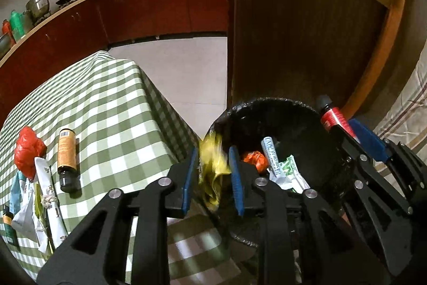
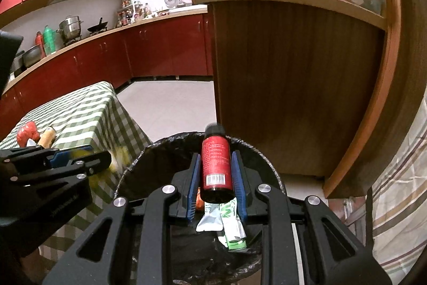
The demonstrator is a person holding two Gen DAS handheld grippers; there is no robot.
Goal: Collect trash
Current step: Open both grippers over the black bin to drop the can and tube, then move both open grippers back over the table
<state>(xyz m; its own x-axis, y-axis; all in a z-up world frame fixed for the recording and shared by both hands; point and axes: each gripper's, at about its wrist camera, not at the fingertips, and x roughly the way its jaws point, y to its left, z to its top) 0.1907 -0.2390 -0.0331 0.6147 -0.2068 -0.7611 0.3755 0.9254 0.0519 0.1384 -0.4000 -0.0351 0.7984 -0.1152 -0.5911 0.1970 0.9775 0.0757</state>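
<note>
The crumpled yellow plastic wrapper (image 1: 213,164) is seen blurred between the parted pads of the left tool (image 1: 212,179), at the black-lined bin (image 1: 291,108) rim; a spill onto the checked worktop (image 1: 101,108) is possible; the glossy red cylindrical bottle (image 2: 216,162) is clamped by the right tool (image 2: 216,184) above the bin.

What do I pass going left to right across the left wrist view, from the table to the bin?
Red crumpled bag → orange-labelled bottle → yellow wrapper between the left gripper fingers → bin → red bottle in the right gripper.
</note>
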